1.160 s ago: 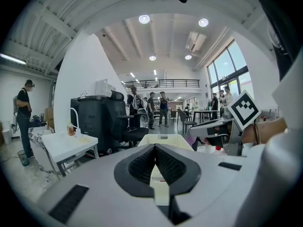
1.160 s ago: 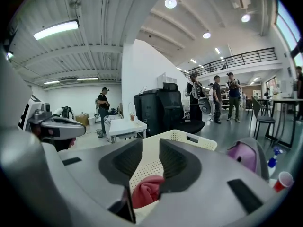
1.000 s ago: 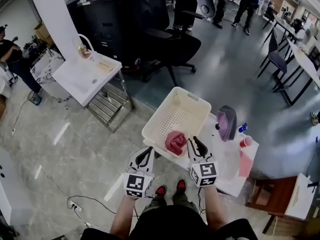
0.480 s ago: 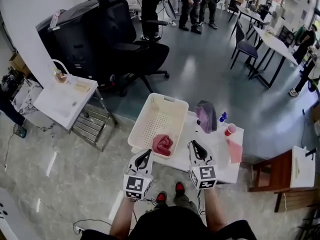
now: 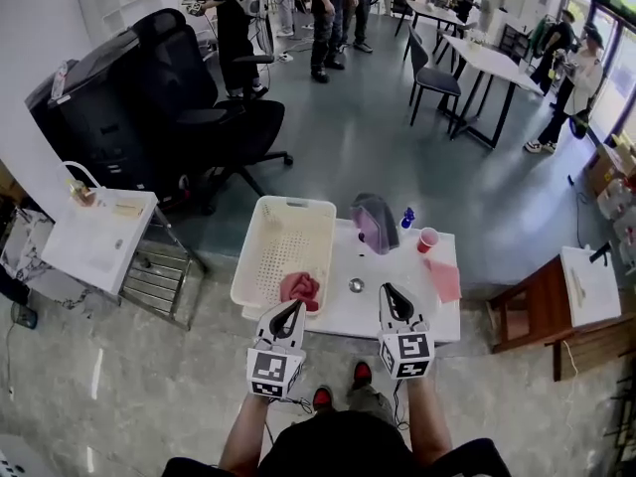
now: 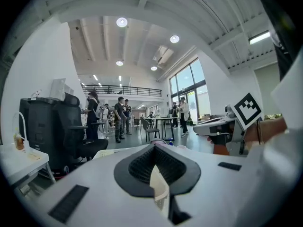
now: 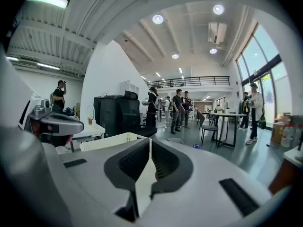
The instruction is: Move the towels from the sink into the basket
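On the white table (image 5: 343, 311) before us the red towel (image 5: 300, 288) sits bunched in the near corner of the basket (image 5: 288, 203), at twelve o'clock just past our left gripper (image 5: 294, 308) and nine o'clock from our right gripper (image 5: 387, 291), both with jaws pressed together, empty.

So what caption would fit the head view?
Left gripper and right gripper, both shut, near a basket holding one red towel.

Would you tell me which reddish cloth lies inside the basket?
The crumpled red towel, in the basket's near corner; the flat pink cloth lies on the table.
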The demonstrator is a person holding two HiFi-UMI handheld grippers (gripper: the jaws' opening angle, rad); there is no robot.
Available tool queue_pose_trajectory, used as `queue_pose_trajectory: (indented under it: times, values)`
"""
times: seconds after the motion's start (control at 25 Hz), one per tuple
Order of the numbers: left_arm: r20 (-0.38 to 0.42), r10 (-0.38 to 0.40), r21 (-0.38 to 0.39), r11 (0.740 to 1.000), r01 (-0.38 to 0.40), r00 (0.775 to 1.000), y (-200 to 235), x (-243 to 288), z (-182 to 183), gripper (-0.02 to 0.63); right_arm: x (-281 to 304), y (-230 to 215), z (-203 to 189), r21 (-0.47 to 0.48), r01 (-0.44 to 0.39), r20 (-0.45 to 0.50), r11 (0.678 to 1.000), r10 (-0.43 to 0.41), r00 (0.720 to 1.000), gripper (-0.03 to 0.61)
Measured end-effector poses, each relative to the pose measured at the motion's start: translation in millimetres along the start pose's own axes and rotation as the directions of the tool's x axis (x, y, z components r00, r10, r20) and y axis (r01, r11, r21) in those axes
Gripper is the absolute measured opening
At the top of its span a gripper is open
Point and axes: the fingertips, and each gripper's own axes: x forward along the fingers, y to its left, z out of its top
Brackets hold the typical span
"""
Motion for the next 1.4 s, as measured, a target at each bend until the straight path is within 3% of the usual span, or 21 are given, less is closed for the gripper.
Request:
queue_pose_trajectory:
  times: [0.36, 0.6, 0.88, 1.4]
  values:
    - [0.003, -0.098, 0.0, 0.995, 0.098, 0.995, -34, 37, 6, 0.006, -21, -45, -8, 0.006, 0.098, -0.017, 0.995, -0.098, 0.995, 0.038]
    - [-0.016, -0.125, 0.005, 0.992, 0.125, 0.992, -55, 69, 5, 0.006, -16, -78, -17, 0.018, 0.111, -0.035, 0.994, -0.111, 0.993, 0.038]
    - [-0.035, -0.107, -0.007, 0.994, 0.107, 0.994, -67, 105, 7, 0.008, 6, -109, -24, 0.027, 0.069, -0.053, 0.997, -0.067, 0.996, 0.038]
    - [-0.132, -0.034, -0.041, 0.999, 0.029, 0.991, -80, 169, -22, 0.006, 63, -148, -57, 0.063, -0.06, -0.121, 0.996, 0.067, 0.99, 0.038]
